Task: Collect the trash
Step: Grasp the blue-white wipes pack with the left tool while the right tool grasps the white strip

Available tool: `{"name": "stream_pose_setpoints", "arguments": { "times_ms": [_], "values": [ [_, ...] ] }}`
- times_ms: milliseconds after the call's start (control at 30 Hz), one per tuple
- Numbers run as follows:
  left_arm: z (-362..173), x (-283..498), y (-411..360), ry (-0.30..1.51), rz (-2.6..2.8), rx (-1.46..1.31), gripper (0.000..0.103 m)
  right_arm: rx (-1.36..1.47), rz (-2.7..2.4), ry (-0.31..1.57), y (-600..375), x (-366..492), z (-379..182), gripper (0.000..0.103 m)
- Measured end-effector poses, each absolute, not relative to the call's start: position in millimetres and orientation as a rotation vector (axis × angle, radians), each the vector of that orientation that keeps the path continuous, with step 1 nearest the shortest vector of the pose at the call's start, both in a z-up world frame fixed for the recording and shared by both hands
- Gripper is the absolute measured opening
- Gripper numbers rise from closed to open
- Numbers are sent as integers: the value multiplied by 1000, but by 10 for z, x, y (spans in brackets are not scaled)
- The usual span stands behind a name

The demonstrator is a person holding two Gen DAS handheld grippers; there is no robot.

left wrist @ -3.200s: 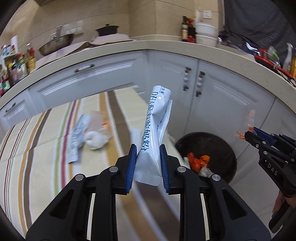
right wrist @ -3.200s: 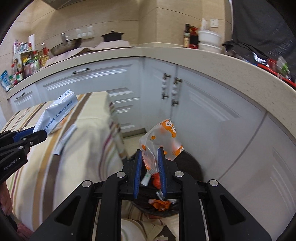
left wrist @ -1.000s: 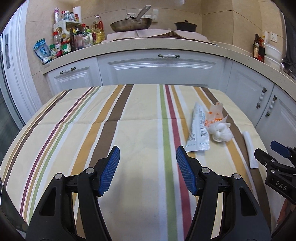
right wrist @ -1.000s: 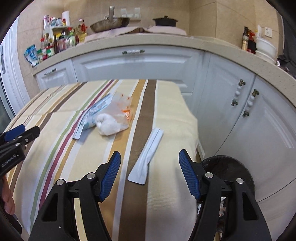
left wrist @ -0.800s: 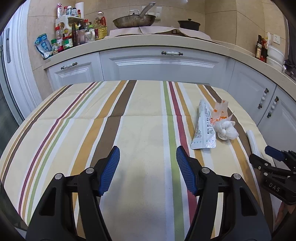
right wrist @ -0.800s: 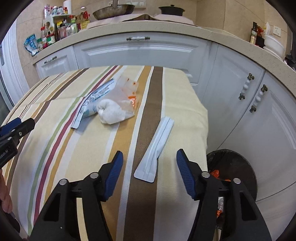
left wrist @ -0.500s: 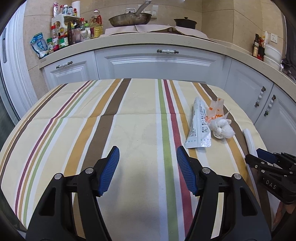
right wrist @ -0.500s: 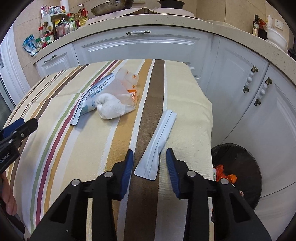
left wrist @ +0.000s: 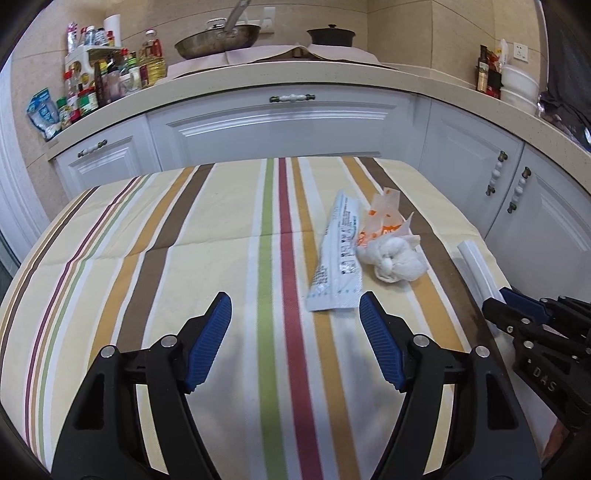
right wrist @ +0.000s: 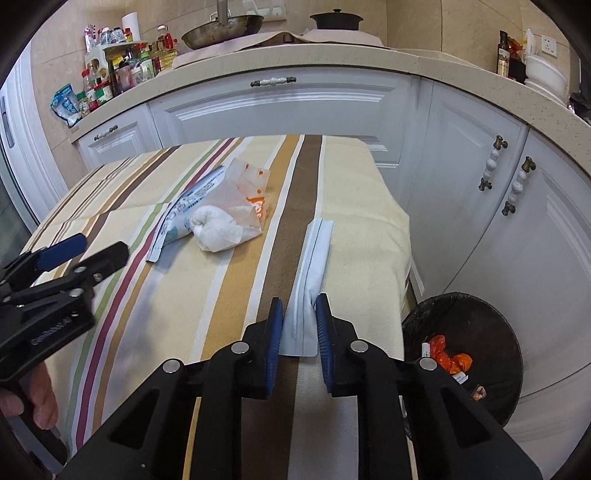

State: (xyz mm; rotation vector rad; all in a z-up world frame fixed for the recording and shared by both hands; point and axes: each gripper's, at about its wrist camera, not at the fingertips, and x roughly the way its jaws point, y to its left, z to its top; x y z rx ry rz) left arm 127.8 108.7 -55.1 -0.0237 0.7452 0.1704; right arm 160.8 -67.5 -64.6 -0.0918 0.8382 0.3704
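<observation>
On the striped tablecloth point(left wrist: 184, 258) lie a long white printed packet point(left wrist: 338, 254), a crumpled white tissue point(left wrist: 397, 260) and a clear orange-printed wrapper point(left wrist: 384, 218). A narrow pale blue strip wrapper point(right wrist: 314, 258) lies near the table's right edge. My right gripper point(right wrist: 299, 325) is shut on the near end of this strip. My left gripper point(left wrist: 295, 325) is open and empty, just short of the printed packet. The black trash bin point(right wrist: 476, 332) stands on the floor to the right, with orange trash inside.
White kitchen cabinets point(left wrist: 280, 125) and a beige counter wrap around behind and to the right. A wok point(left wrist: 218, 40), a pot point(left wrist: 330, 35) and bottles point(left wrist: 110, 77) stand on the counter. The table edge drops off right beside the strip wrapper.
My right gripper has closed from wide open onto the near end of the pale blue strip. My left gripper has stayed open and edged closer to the printed packet.
</observation>
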Motion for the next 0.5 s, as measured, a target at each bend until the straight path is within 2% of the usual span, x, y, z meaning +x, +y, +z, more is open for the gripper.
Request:
{"name": "stream_pose_setpoints", "arguments": {
  "times_ms": [333,400,467,500],
  "values": [
    [-669,1657,983,814,161,-4,71,-70,357,792,-878,1615,-540,20],
    [-688,1694,1001,823,164,-9,64,-61,351,788,-929,1629,-540,20],
    [-717,1724,1005,839,157,-7,49,-55,349,786,-964,1639,-547,20],
    [-732,1731,1000,845,153,-3,46,-52,348,786,-976,1645,-551,20]
  ]
}}
